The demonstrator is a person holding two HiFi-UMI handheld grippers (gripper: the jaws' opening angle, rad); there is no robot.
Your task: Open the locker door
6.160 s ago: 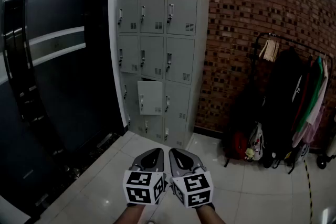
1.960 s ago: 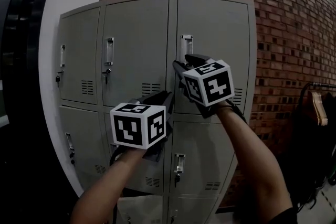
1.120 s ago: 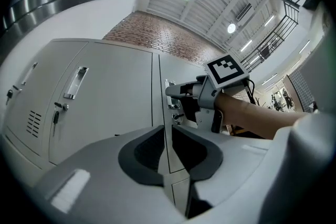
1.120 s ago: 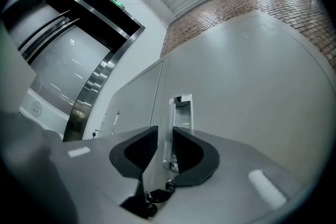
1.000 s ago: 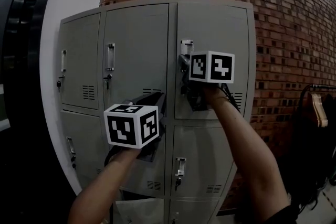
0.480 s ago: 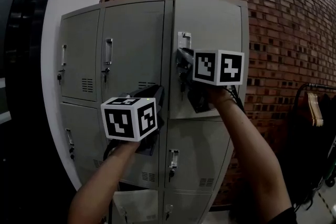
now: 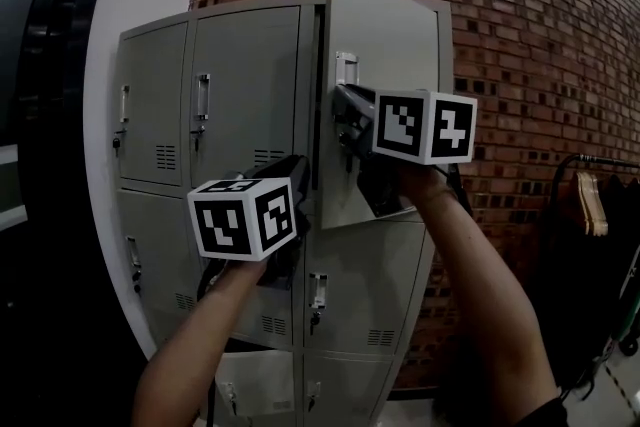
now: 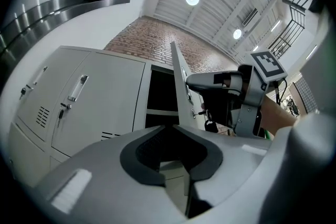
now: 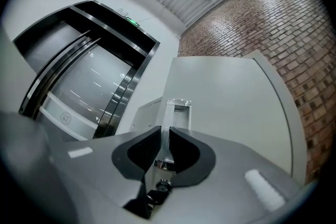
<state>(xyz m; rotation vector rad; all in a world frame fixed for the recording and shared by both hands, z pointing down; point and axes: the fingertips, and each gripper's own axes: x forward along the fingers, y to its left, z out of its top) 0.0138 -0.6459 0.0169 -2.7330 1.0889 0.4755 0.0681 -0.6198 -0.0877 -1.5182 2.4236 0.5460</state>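
Observation:
The grey upper-right locker door (image 7: pixel 385 65) stands partly swung out from the locker bank (image 7: pixel 245 85), with a dark gap along its left edge. My right gripper (image 7: pixel 345 110) is shut on the door's upright metal handle (image 7: pixel 346 73). In the right gripper view the handle (image 9: pixel 176 113) sits pinched between the pads (image 9: pixel 142 152), with a key lock just below them. My left gripper (image 7: pixel 298 167) hovers lower left, in front of the middle door, shut and holding nothing. The left gripper view shows the open compartment (image 8: pixel 160 94) and the door edge (image 8: pixel 181 78).
Several closed locker doors with handles and vents lie to the left and below (image 7: pixel 160 105). A brick wall (image 7: pixel 540 45) runs behind and to the right. A clothes rack (image 7: pixel 600 205) stands at the far right. A white column (image 7: pixel 100 115) and dark panels flank the left side.
The right gripper has drawn the upper-right door outward by its handle, from flush a second ago to clearly ajar. The left gripper stayed low and drifted slightly.

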